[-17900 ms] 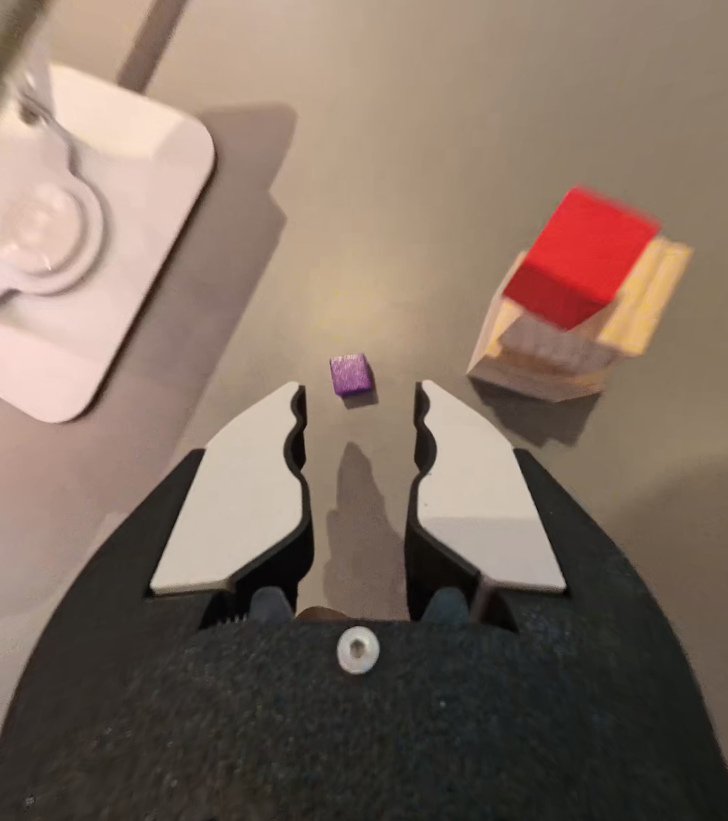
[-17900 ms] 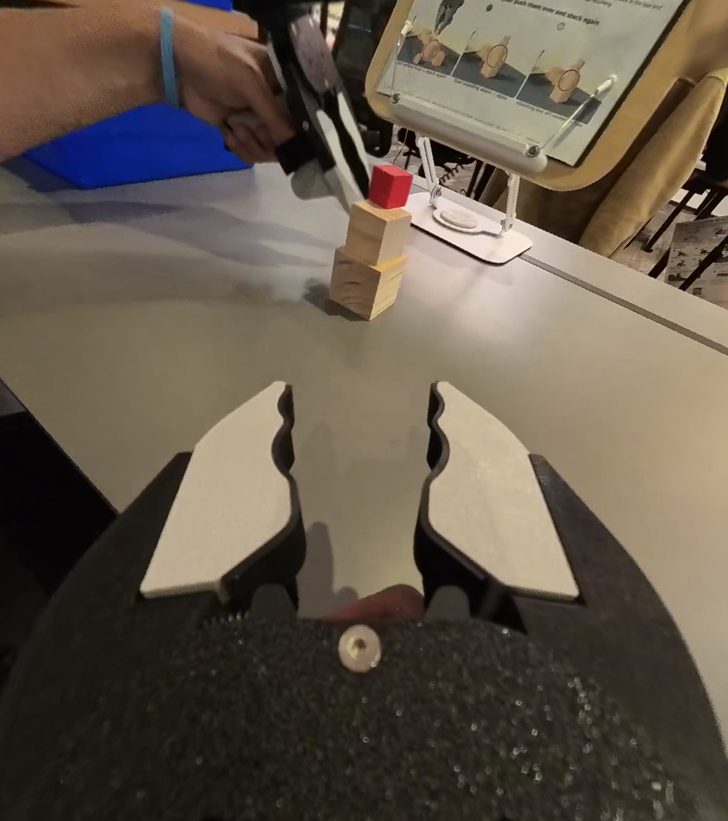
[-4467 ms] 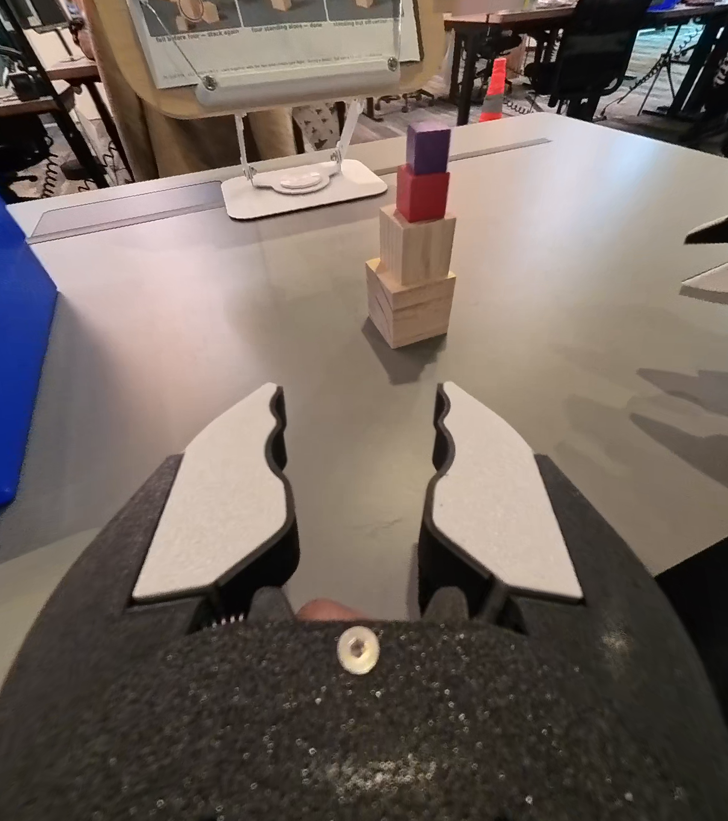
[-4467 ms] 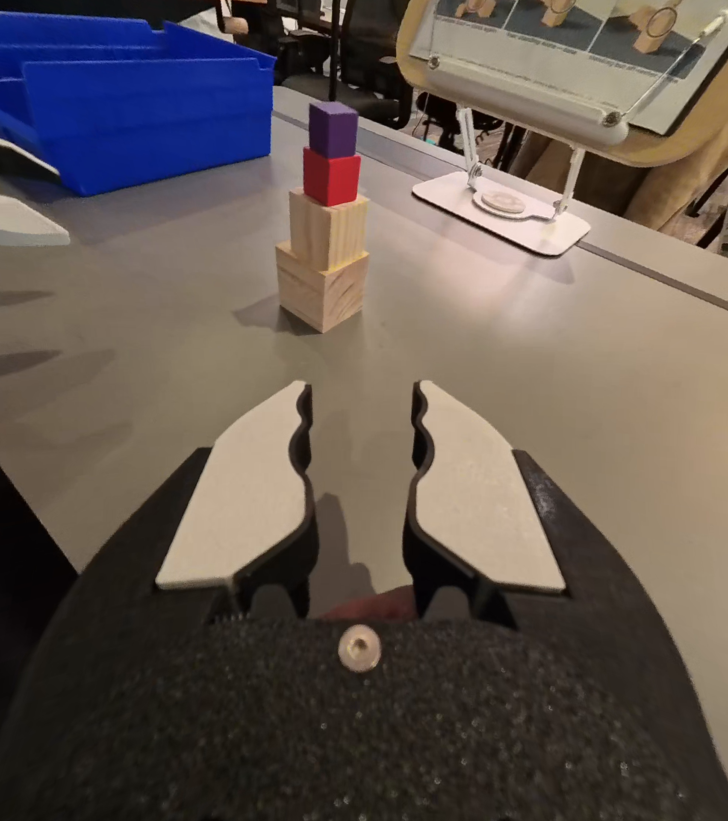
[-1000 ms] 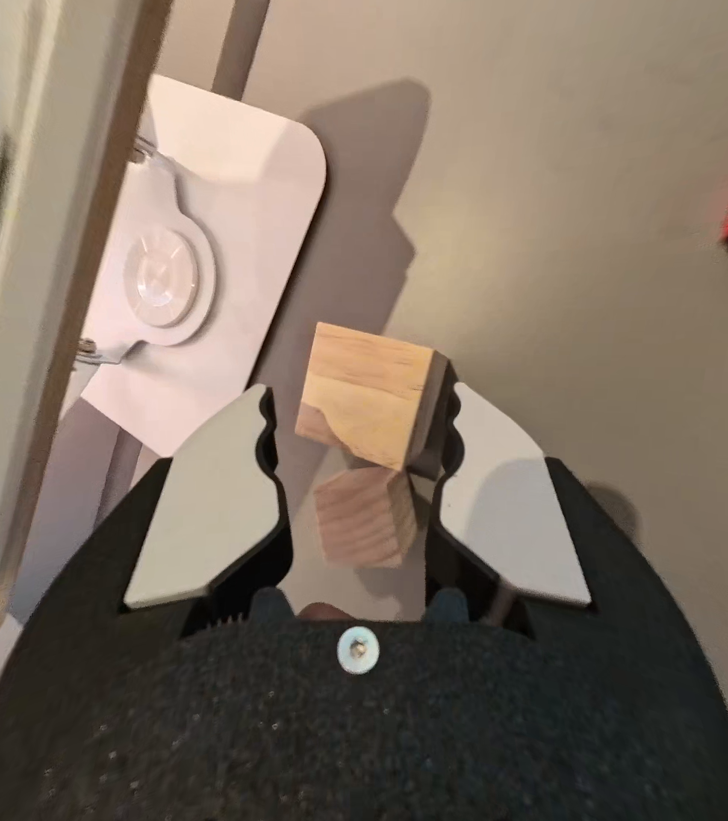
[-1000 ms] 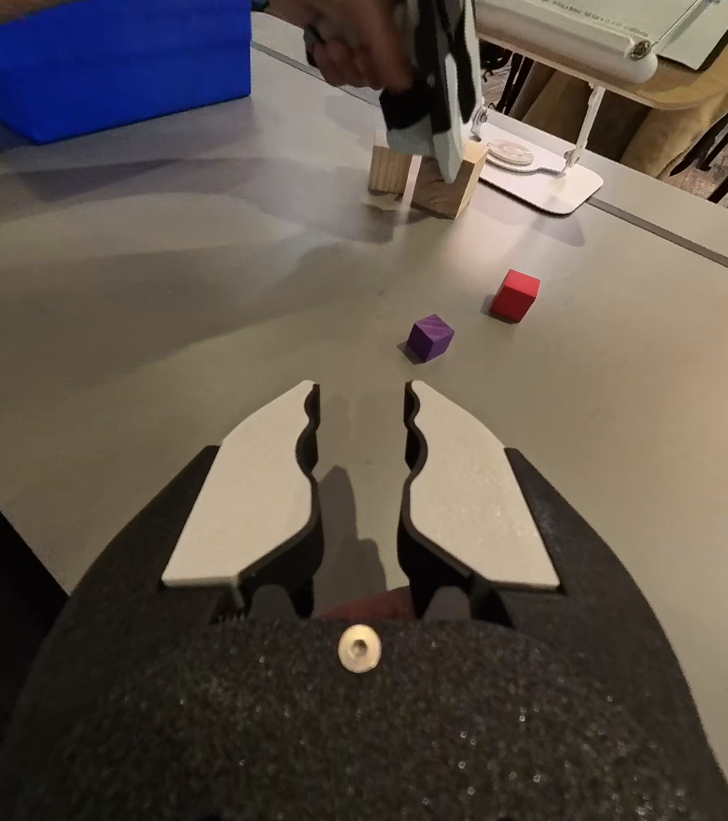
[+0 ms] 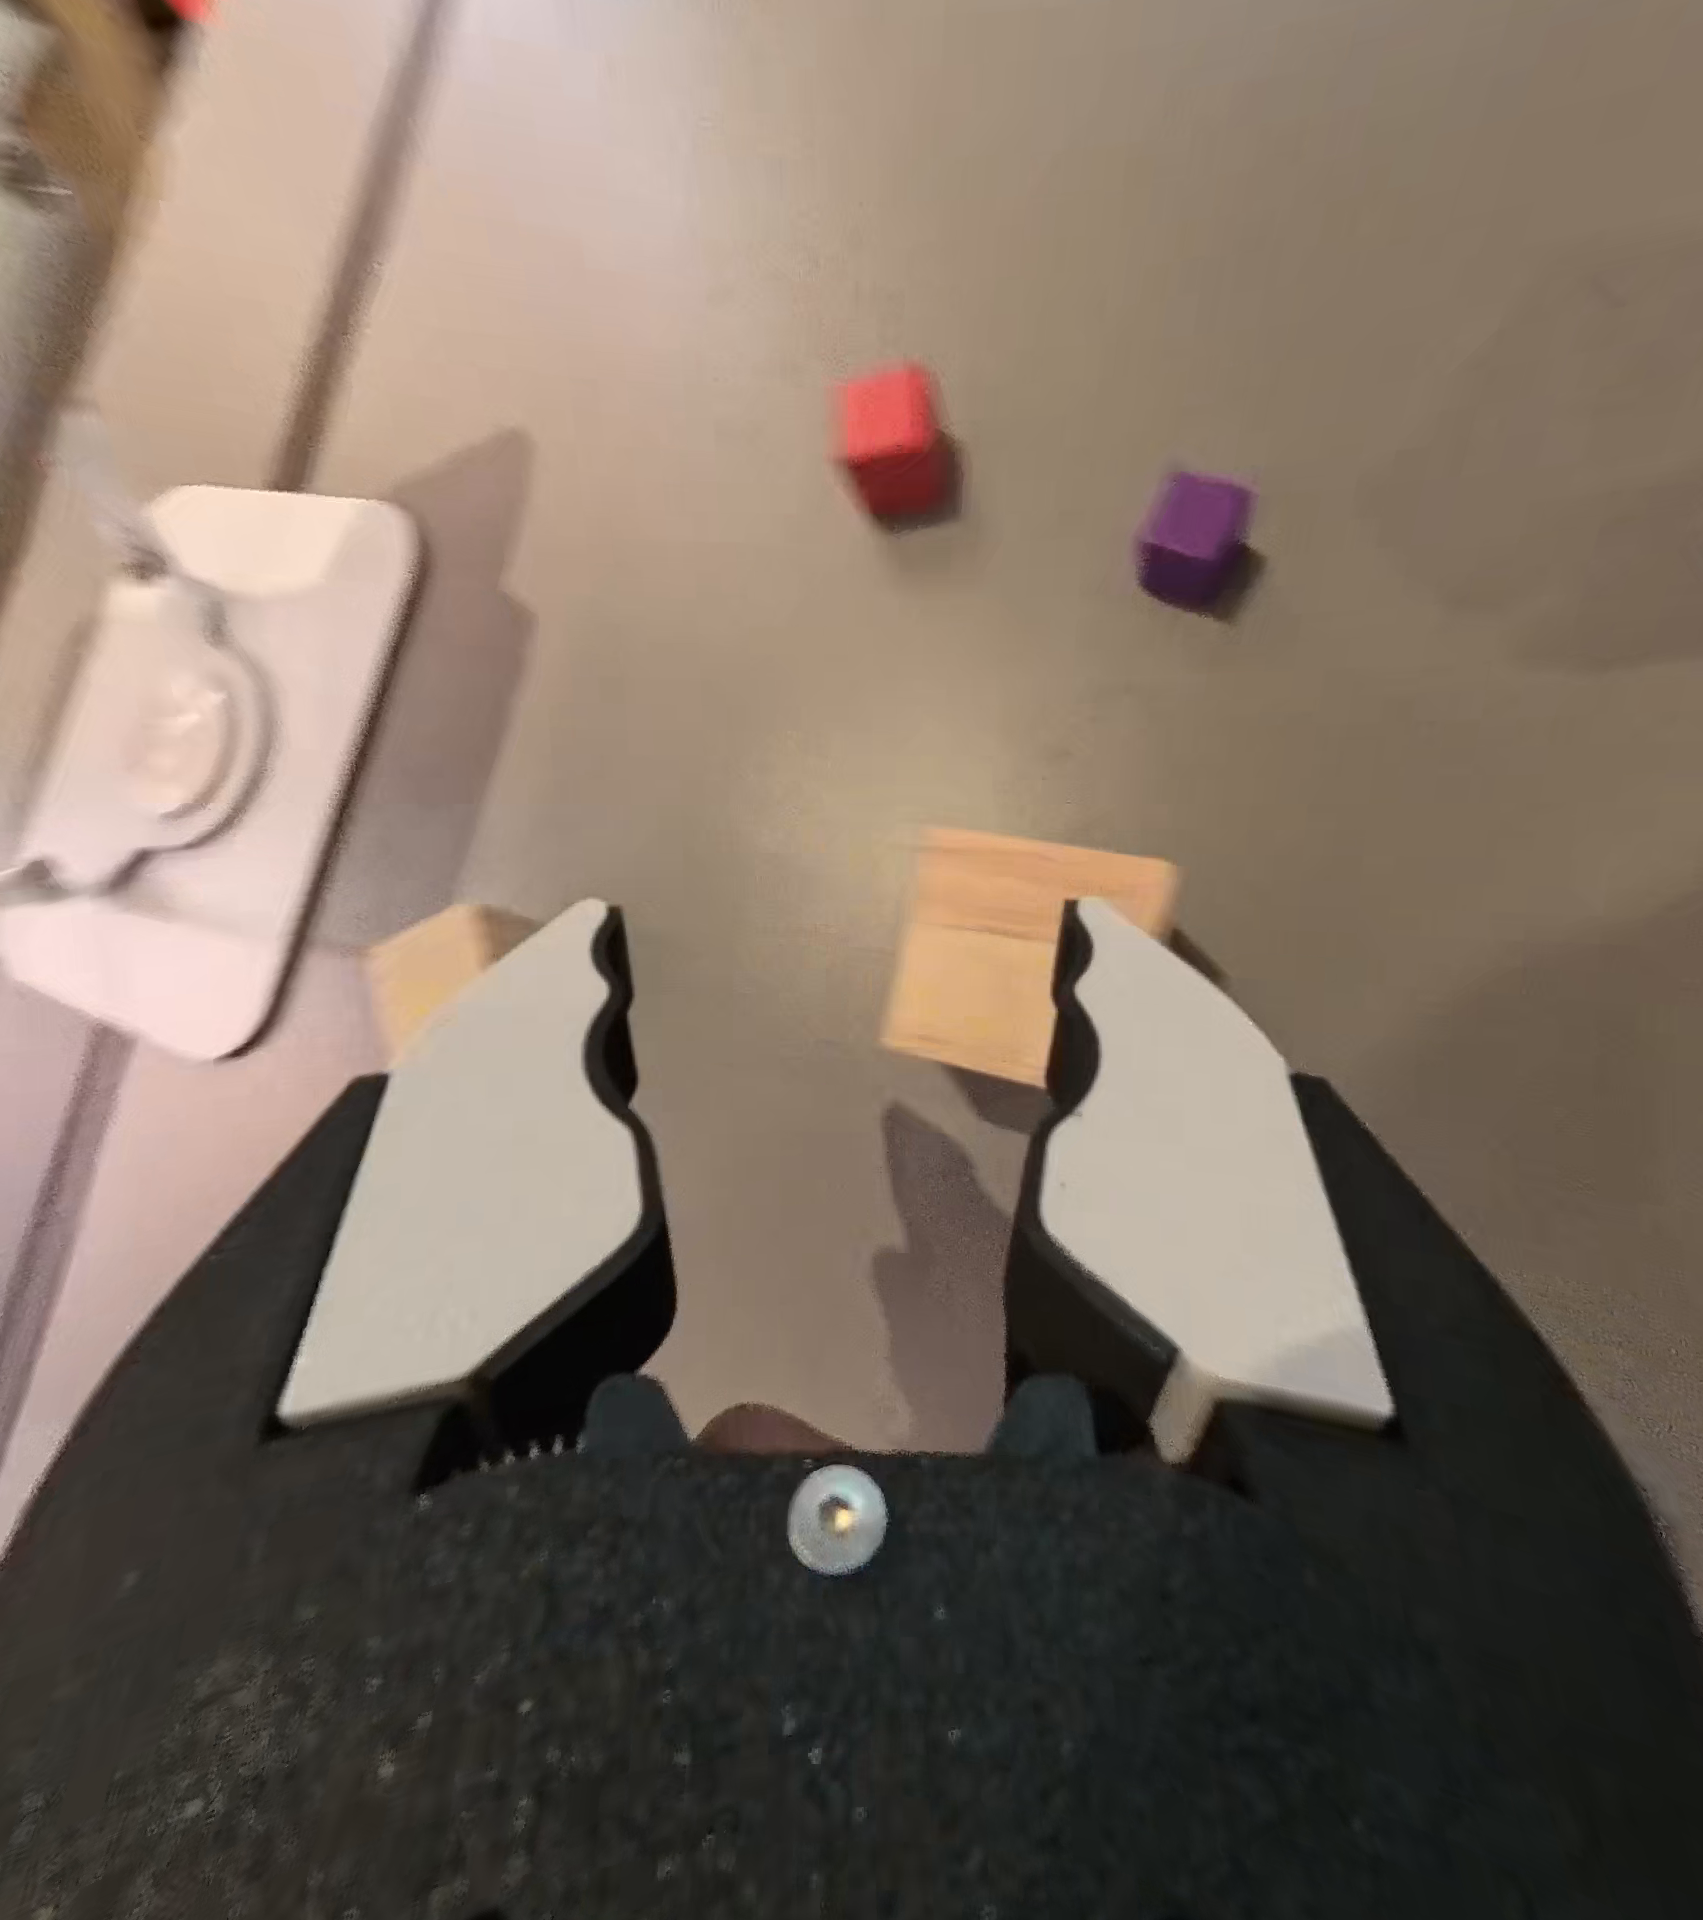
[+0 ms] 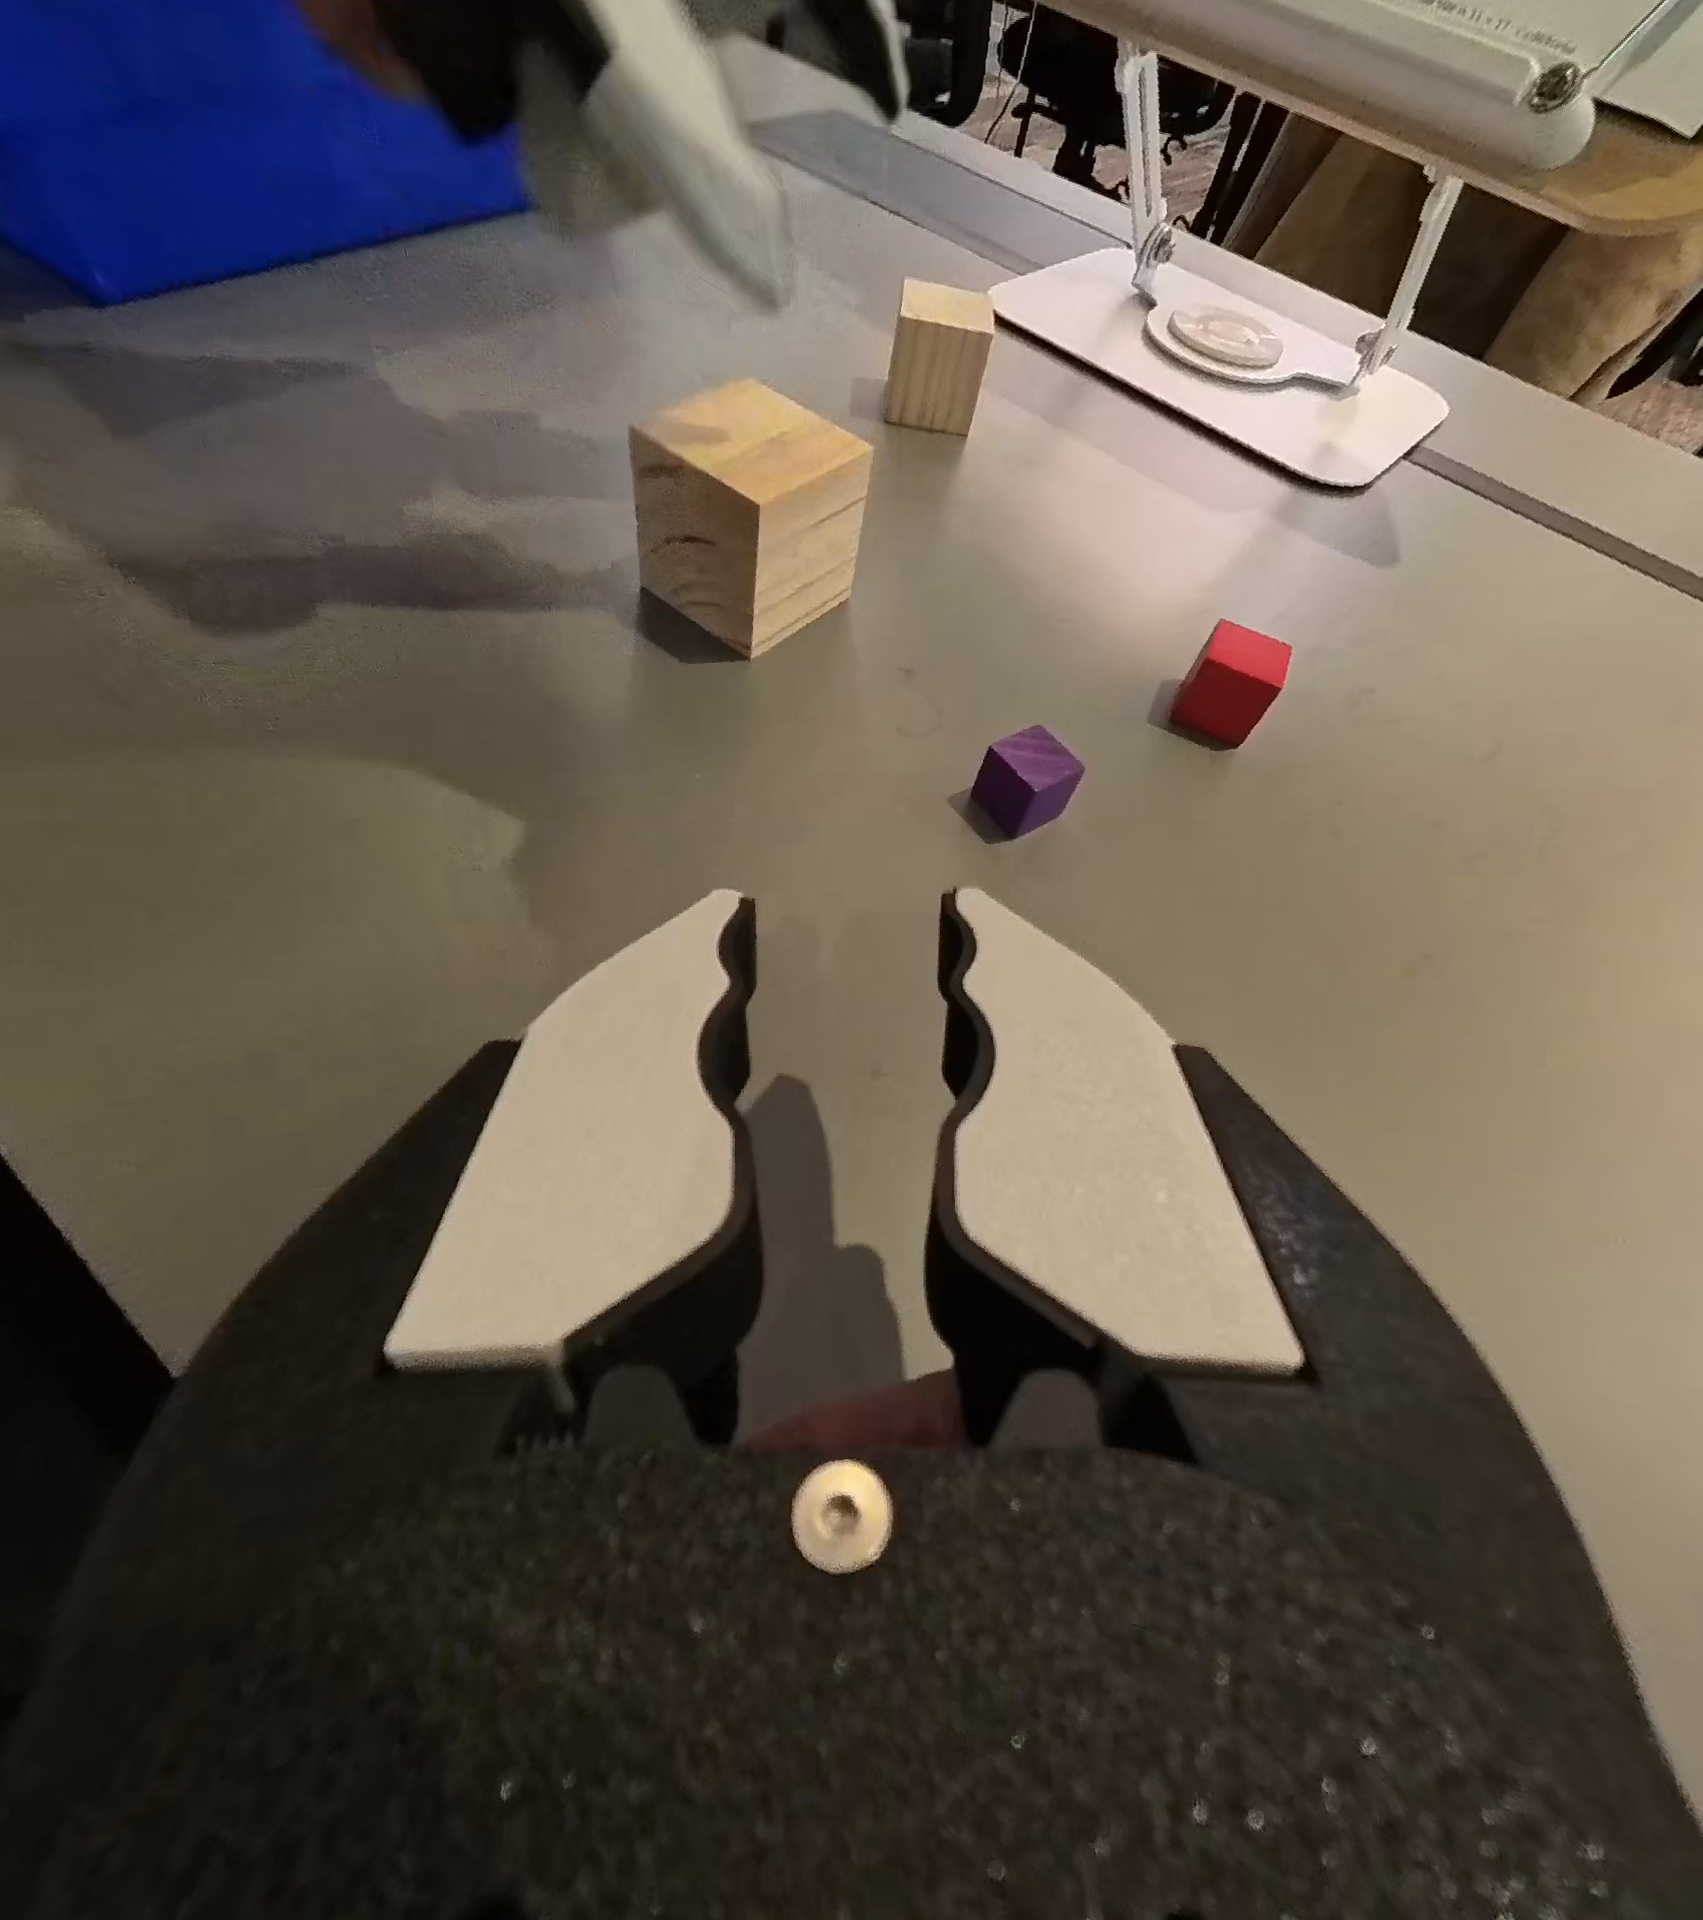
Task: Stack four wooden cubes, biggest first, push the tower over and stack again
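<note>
Four cubes lie apart on the grey table. The biggest wooden cube (image 8: 751, 530) (image 7: 1003, 961) stands alone. The smaller wooden cube (image 8: 938, 356) (image 7: 431, 971) stands beyond it by the white stand base. The red cube (image 8: 1231, 681) (image 7: 891, 436) and the purple cube (image 8: 1026, 779) (image 7: 1192, 535) lie to the side. My left gripper (image 7: 842, 920) is open and empty above the table, between the two wooden cubes; it shows blurred in the right wrist view (image 8: 681, 197). My right gripper (image 8: 845, 909) is open and empty, just short of the purple cube.
A white stand base (image 8: 1231, 358) (image 7: 203, 769) holding a board stands at the back by a seam in the table. A blue bin (image 8: 151, 156) sits at the far left. The table's near edge (image 8: 26, 1174) runs at the lower left. The biggest wooden cube (image 8: 751, 530) is closer to my left gripper, around 4 cm from its tips; the right tips are 15 cm off.
My left gripper has let go of the biggest wooden cube, which now stands apart from the smaller one, and has lifted away. The right gripper has moved slightly closer to the purple cube.
</note>
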Demonstrator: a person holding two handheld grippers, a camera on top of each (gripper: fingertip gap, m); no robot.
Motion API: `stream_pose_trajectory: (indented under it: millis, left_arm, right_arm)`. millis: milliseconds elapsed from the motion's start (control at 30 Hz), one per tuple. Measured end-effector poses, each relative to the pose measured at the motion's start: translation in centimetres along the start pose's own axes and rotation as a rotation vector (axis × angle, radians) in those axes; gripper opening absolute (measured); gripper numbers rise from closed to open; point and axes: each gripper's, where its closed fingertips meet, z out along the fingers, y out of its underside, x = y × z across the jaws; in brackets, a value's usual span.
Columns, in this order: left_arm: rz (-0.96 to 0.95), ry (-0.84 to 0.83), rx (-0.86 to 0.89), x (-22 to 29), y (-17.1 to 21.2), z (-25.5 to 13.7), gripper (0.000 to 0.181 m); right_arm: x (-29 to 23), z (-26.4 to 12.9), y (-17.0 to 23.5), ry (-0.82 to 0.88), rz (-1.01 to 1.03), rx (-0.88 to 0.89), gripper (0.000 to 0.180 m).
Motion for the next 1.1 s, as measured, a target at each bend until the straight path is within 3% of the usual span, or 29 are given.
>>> stream_pose_trajectory:
  millis: [167, 400, 433, 467, 633, 833, 967, 1100]
  left_arm:
    - [-0.234, -0.163, -0.138, -9.3, 2.8, 2.4, 0.070]
    - [-0.390, -0.139, -0.244, -11.8, 8.0, 7.7, 0.068]
    - [-0.394, -0.113, -0.224, -11.5, 7.9, 7.9, 0.048]
    - [-0.390, -0.094, -0.208, -11.3, 7.8, 7.9, 0.045]
    - [-0.286, -0.001, -0.106, -9.0, 4.6, 4.1, 0.045]
    - [-0.089, 0.193, 0.011, -1.8, -1.1, -2.8, 0.045]
    - [0.067, 0.187, -0.092, 1.7, -0.2, -2.7, 0.045]
    - [0.072, 0.222, -0.110, 3.2, 0.4, -1.2, 0.045]
  right_arm:
    - [0.0, 0.0, 0.0, -0.005, 0.004, -0.004, 0.033]
    - [-0.1, 0.0, 0.0, -0.007, -0.001, -0.001, 0.033]
    - [-0.1, 0.0, 0.0, -0.007, -0.002, -0.001, 0.033]
    - [-0.1, 0.0, 0.0, -0.008, -0.003, -0.002, 0.033]
    - [-0.2, 0.1, 0.1, -0.019, 0.004, -0.008, 0.032]
    - [-0.3, 0.1, 0.1, -0.015, -0.010, -0.010, 0.031]
    - [-0.2, 0.1, 0.0, -0.009, -0.013, -0.006, 0.031]
    - [-0.3, 0.1, 0.1, -0.002, -0.022, -0.009, 0.031]
